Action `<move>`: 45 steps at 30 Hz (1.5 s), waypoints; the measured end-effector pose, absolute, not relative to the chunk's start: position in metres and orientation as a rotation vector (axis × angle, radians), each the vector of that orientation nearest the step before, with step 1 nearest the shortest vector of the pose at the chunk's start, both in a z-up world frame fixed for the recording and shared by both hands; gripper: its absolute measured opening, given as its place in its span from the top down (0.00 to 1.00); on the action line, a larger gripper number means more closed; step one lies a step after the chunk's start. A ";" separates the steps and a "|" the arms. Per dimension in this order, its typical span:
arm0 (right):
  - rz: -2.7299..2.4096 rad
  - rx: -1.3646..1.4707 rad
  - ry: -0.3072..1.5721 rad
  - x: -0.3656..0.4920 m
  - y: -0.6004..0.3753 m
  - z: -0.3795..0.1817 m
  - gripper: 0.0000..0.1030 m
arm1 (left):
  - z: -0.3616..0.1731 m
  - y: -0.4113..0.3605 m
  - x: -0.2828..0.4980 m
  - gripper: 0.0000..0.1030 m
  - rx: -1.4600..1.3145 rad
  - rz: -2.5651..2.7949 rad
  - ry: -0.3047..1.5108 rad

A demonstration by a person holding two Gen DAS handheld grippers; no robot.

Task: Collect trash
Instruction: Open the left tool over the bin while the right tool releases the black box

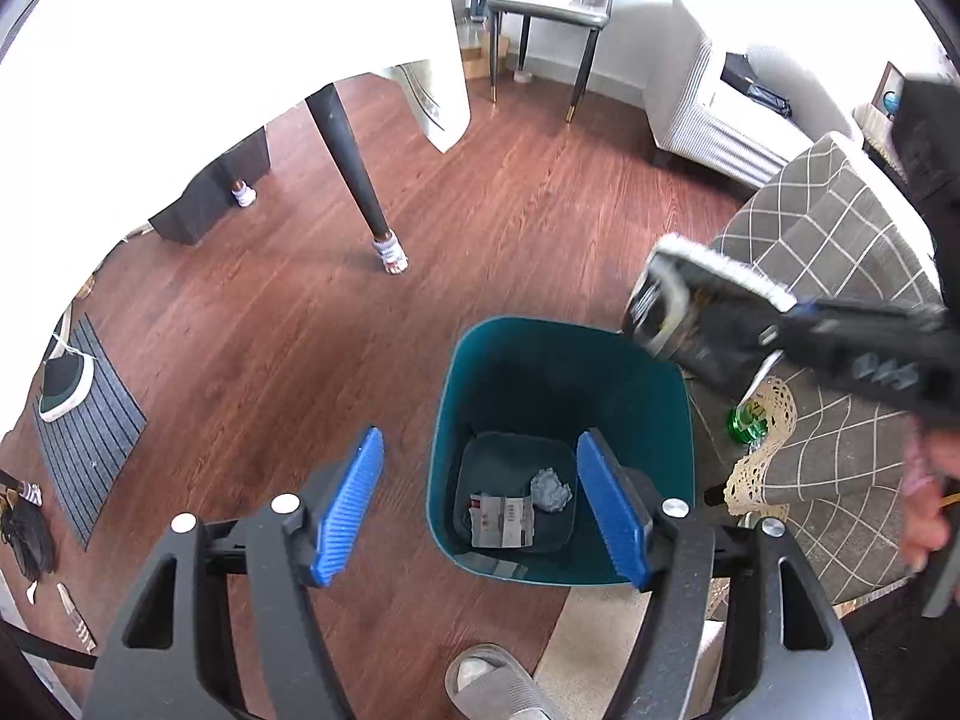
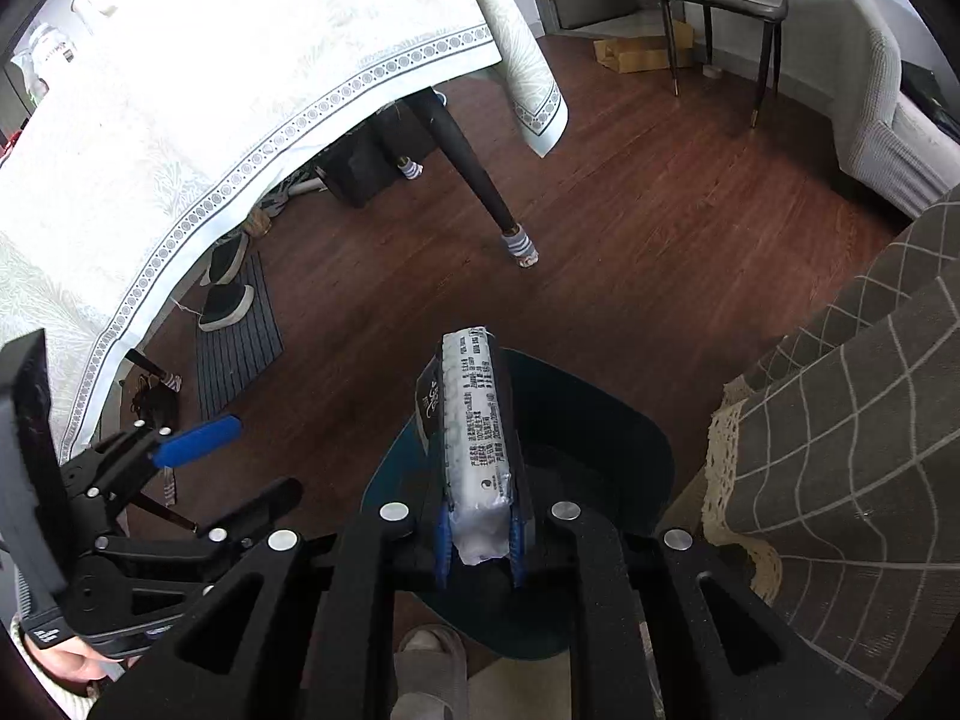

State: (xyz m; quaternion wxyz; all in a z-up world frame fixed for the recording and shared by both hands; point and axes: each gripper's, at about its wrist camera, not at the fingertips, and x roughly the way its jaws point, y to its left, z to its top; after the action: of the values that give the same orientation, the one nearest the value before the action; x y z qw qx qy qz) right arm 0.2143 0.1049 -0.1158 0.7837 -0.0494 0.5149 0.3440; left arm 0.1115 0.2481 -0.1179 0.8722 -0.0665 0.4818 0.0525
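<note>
Your right tongs (image 2: 480, 531) are clamped on a white wrapper (image 2: 477, 420) just over the teal bin (image 1: 456, 396), w/ a flat carton (image 1: 501, 521) & gray paper wad (image 1: 551, 489) inside; left tongs (image 1: 480, 507) are spread, empty, above it; table leg (image 1: 354, 180) & checked cloth (image 1: 840, 228) nearby.

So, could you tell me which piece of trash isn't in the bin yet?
The white wrapper, clamped in the right tool; the paper ball and flat carton lie inside.
</note>
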 end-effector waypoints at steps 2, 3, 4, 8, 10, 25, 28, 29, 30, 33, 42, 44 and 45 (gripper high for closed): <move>0.740 -0.122 1.130 0.214 0.111 -0.128 0.86 | -0.109 0.251 0.107 0.31 -0.143 0.108 0.978; 0.737 -0.129 1.142 0.214 0.113 -0.134 0.86 | -0.104 0.252 0.106 0.31 -0.145 0.107 0.961; 0.732 -0.132 1.155 0.214 0.116 -0.140 0.86 | -0.098 0.254 0.104 0.31 -0.152 0.107 0.942; 0.719 -0.164 1.212 0.215 0.123 -0.170 0.86 | -0.080 0.255 0.095 0.31 -0.161 0.112 0.894; 0.715 -0.177 1.233 0.215 0.128 -0.179 0.86 | -0.070 0.255 0.093 0.32 -0.167 0.113 0.868; 0.713 -0.256 1.297 0.210 0.140 -0.221 0.84 | -0.009 0.250 0.080 0.54 -0.220 0.092 0.732; 0.712 -0.275 1.305 0.208 0.141 -0.227 0.83 | -0.001 0.250 0.076 0.55 -0.224 0.087 0.711; 0.713 -0.273 1.303 0.208 0.141 -0.228 0.81 | 0.002 0.250 0.075 0.55 -0.227 0.086 0.703; 0.714 -0.273 1.304 0.207 0.141 -0.230 0.75 | 0.005 0.251 0.074 0.55 -0.229 0.086 0.696; 0.708 -0.282 1.296 0.206 0.140 -0.233 0.56 | 0.013 0.252 0.071 0.55 -0.231 0.089 0.677; 0.740 -0.309 1.266 0.194 0.141 -0.223 0.56 | 0.039 0.248 0.066 0.49 -0.217 0.097 0.604; 0.756 -0.321 1.249 0.190 0.140 -0.215 0.56 | 0.043 0.245 0.066 0.47 -0.217 0.093 0.585; 0.764 -0.325 1.238 0.189 0.140 -0.210 0.56 | 0.045 0.244 0.066 0.47 -0.219 0.091 0.579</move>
State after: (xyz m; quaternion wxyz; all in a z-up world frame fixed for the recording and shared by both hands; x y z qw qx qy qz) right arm 0.1886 0.1399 -0.2105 0.7348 -0.1478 0.5634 0.3475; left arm 0.0663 0.2442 0.0455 0.9515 -0.1076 0.2847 0.0447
